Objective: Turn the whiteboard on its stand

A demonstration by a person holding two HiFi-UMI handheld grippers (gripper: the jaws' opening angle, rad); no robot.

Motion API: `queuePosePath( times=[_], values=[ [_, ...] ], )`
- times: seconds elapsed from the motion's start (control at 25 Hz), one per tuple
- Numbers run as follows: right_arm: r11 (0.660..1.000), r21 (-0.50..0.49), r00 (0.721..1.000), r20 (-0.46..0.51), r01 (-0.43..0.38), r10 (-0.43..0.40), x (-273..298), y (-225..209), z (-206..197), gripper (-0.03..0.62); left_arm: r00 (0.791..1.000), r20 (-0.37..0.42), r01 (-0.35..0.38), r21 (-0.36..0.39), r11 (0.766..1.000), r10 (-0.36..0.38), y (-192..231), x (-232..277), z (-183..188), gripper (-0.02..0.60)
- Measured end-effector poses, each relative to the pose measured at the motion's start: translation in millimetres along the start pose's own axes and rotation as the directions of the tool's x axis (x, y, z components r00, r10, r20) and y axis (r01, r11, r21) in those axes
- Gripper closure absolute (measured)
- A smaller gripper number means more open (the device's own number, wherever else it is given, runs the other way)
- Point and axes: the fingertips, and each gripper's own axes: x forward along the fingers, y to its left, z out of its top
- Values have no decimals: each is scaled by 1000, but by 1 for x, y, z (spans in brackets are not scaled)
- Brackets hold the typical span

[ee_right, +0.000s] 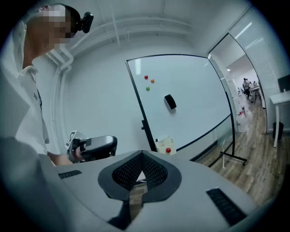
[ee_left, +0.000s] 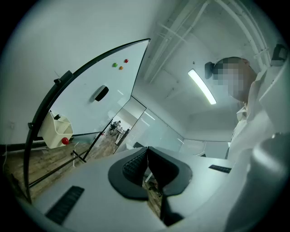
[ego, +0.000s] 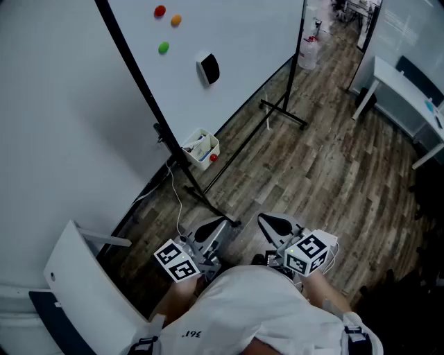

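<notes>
Indoors, on a wood-plank floor (ego: 326, 173), with a plain grey wall (ego: 48, 104) along the left of the head view. Close to that wall and well ahead of both grippers: the whiteboard (ego: 236, 35), upright in its black stand (ego: 132, 69), feet spread on the planks. Far right, well apart from the board, a white desk (ego: 399, 83). Lower left, near the person, a white panel (ego: 83, 277) of a kind hard to tell.

Hung on the stand's near post, a white basket (ego: 202, 148) with a red ball (ego: 214, 158) at its side. Trailing from that post over the floor, a thin white cable (ego: 177, 201), lying with the stand's near foot between board and grippers. On the board face, a black eraser (ego: 208, 68) and 3 magnets: red (ego: 159, 11), orange (ego: 176, 21), green (ego: 164, 48).

Held low and side by side, close against a white shirt (ego: 257, 305), 2 grippers aimed toward the board. Left gripper (ee_left: 147, 152) clenched, jaws pressed together on nothing. Right gripper (ee_right: 142, 154) likewise closed and empty, just beside the left. Neither touching board or stand.
</notes>
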Motion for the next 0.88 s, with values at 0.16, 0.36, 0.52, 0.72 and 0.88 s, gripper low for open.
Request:
queuePosePath(
  times=[0.16, 0.36, 0.52, 0.72, 0.88],
  values=[
    [1000, -2, 1000, -4, 6, -6, -10, -10, -2, 569, 1000, 2, 3, 1, 1000, -3, -7, 11, -6, 574],
    [1000, -1, 1000, -3, 7, -7, -16, -18, -4, 569, 1000, 2, 12, 2, 1000, -12, -11, 19, -11, 574],
    [1000, -19, 1000, -6, 13, -13, -21, -26, -5, 569, 1000, 13, 5, 8, 1000, -6, -14, 24, -14, 572],
    [999, -41, 999, -23, 23, -24, -25, -38, -12, 566, 999, 25, -29, 30, 999, 28, -12, 30, -15, 572],
    [997, -81, 999, -35, 19, -22, -30, -44, -13, 566, 998, 38, -61, 46, 997, 59, -12, 35, -14, 565]
  ],
)
